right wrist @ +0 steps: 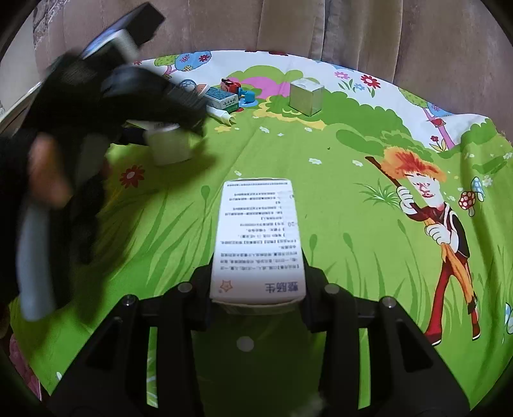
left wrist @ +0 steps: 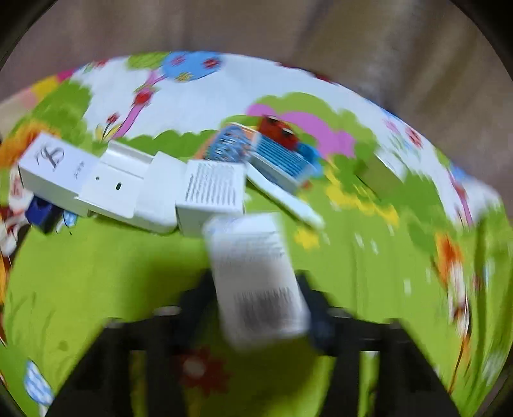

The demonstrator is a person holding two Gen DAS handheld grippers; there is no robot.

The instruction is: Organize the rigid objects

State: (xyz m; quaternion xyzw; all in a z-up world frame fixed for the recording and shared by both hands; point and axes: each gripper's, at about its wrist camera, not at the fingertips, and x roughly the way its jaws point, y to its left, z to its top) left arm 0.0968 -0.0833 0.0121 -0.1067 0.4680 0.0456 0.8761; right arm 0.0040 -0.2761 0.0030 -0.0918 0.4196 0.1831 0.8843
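Observation:
In the left wrist view my left gripper (left wrist: 256, 308) is shut on a white barcode box (left wrist: 256, 276), held tilted above the green cartoon sheet (left wrist: 96, 272); the view is blurred by motion. Beyond it lies a row of white boxes (left wrist: 128, 189) and a blue striped box (left wrist: 282, 160). In the right wrist view my right gripper (right wrist: 256, 288) is shut on a white medicine box (right wrist: 258, 237) with printed text. The left gripper (right wrist: 166, 128) with its white box (right wrist: 168, 144) shows blurred at upper left.
A grey cube box (right wrist: 306, 96) stands at the back on the sheet. A red toy car (right wrist: 230, 85), a small green-white box (right wrist: 222, 97) and a white tube (right wrist: 222, 116) lie near it. A beige curtain (right wrist: 320, 29) hangs behind.

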